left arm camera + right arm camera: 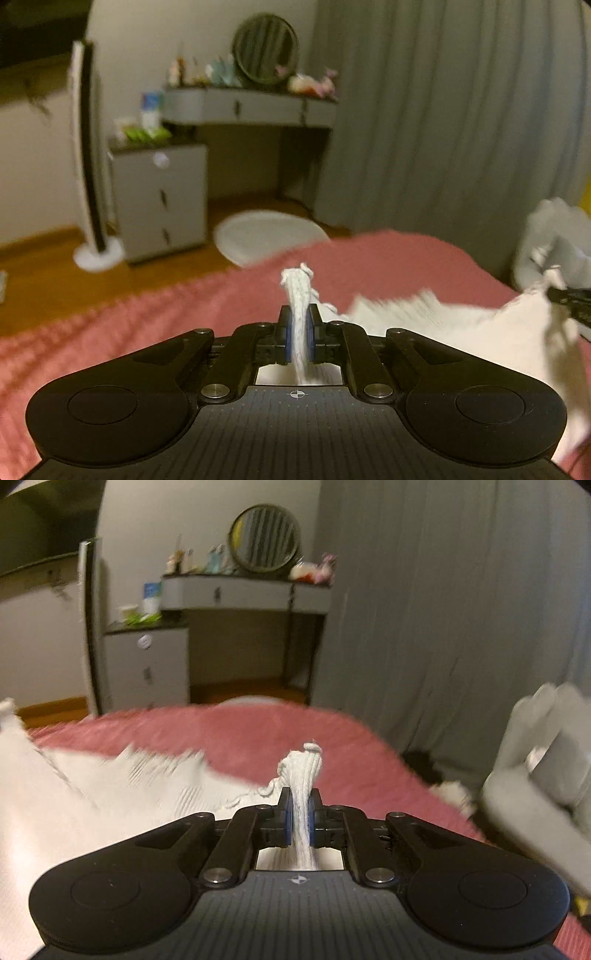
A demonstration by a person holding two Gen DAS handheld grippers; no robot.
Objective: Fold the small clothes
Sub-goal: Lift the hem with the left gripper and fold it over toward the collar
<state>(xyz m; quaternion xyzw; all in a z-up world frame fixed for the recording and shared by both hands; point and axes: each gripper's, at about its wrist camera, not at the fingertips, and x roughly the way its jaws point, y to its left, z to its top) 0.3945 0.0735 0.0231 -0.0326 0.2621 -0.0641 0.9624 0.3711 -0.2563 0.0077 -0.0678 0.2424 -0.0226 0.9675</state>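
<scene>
We hold the small white ribbed cloth garment (424, 325) taut above the pink bed (147, 314), left gripper (299, 332) and right gripper (300, 812) each clamped on a corner, ready for folding.

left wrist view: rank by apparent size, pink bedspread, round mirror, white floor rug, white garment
1. pink bedspread, largest.
2. white garment, though nearness to the camera inflates it.
3. white floor rug and round mirror look roughly alike; not ranking them.

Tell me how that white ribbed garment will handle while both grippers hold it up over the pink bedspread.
The white ribbed garment is probably floppy: it sags between the left gripper and the right gripper. It seems light, since pinched corners carry it. It bunches between the pads, so it likely won't slip.
</scene>
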